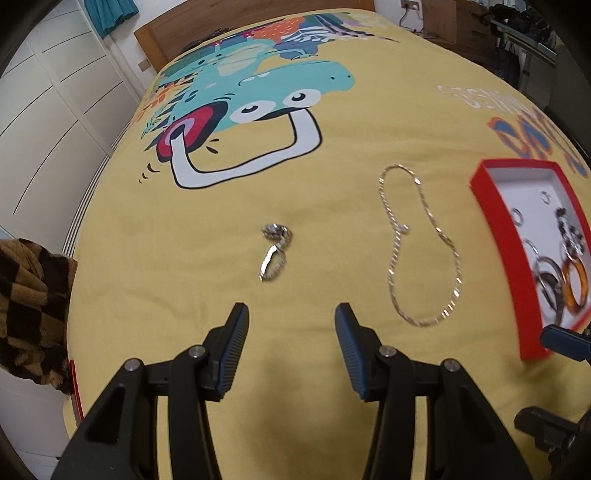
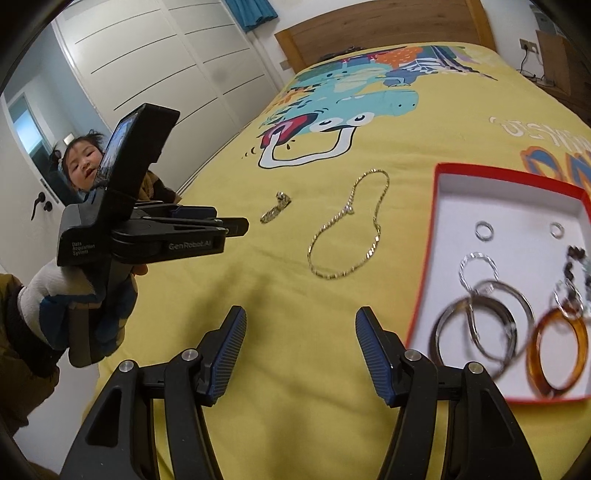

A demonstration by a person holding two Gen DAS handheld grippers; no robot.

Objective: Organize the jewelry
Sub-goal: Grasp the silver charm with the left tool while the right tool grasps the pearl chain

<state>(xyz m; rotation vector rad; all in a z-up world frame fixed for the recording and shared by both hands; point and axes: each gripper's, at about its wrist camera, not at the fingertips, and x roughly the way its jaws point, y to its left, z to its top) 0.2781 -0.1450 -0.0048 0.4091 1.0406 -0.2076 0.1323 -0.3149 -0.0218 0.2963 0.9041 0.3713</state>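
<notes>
Yellow bedspread [image 1: 295, 184] with a teal cartoon print covers a bed with a wooden headboard [image 2: 369, 26]; white panelled wardrobe doors [image 2: 166, 55] stand at far left. At the left edge lies a brown checked fleece blanket [image 1: 29, 306]. The left gripper [image 1: 291, 332] hovers with jaws spread and empty, pointing at a small bunched silver chain [image 1: 275, 251]. Right of it, a long silver-gold chain necklace [image 1: 421, 251] lies looped on the cover. The right gripper [image 2: 301, 332] is likewise spread and empty. At right, a red-rimmed white cardboard box [image 2: 480, 173] holds rings, silver bangles and an amber bangle [image 2: 557, 354], blurred and partly cut off.
</notes>
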